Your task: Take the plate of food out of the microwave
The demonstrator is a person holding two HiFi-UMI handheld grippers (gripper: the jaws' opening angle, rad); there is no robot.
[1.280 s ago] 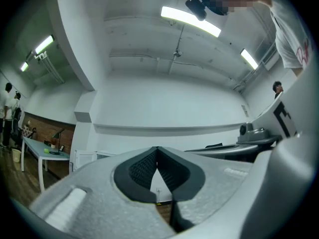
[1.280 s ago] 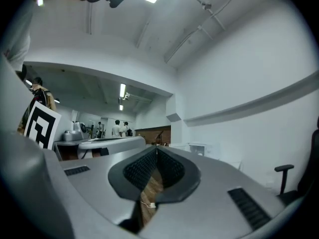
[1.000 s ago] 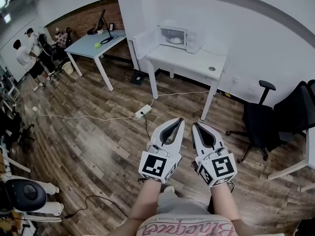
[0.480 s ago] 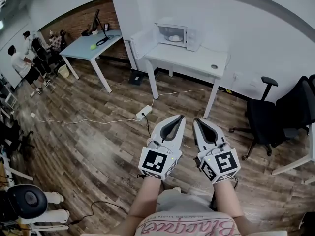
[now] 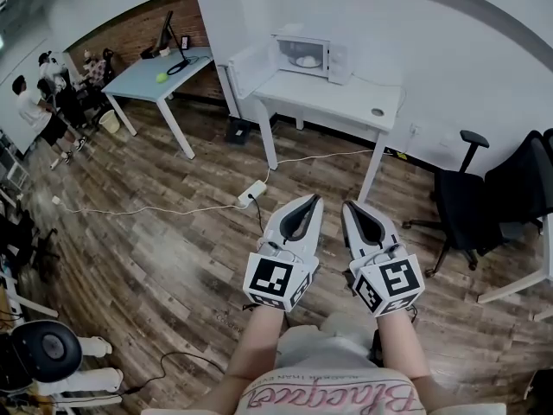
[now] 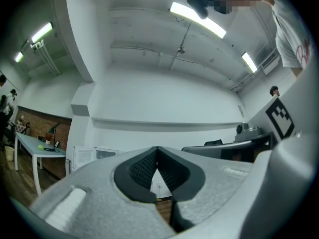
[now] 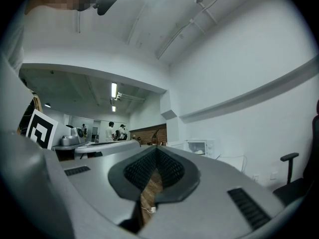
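- Both hands have crept forward toward the microwave [image 5: 307,56] since a second ago, and the room has slid a little in the head view with them (approach only, nothing touched).
- The left hand-held gripper [image 5: 312,201] and right hand-held gripper [image 5: 349,206] both have jaws pressed together with nothing between them. They're held side by side and aimed at the microwave. Reads as a carry posture for walking, not a grasp setup.
- The plate of food [image 5: 307,61] sits inside the microwave cavity, showing as a pale mound.
- The door [image 5: 246,67] is already swung open to the microwave's left, so no door step looks left to do.
- The microwave stands at the back of the white worktop [image 5: 346,102], against the wall. It's well apart from both grippers, with bare floor [image 5: 173,258] between.
- Clutter, relative to the microwave:
  - A small round item [image 5: 377,111] sits on the worktop to its right (can't tell what it is).
  - A power strip [image 5: 252,195] and cable [image 5: 173,207] lie on the floor in front, near the walking line. Trip risk.
  - A black office chair [image 5: 467,201] is off to the front-right, beside the path rather than in it.
  - A second table [image 5: 164,80] and people [image 5: 43,102] are far to the left, not a factor.
- Judgement: the jaws will have to spread before the reach-in, and the open door narrows any approach from the microwave's left.
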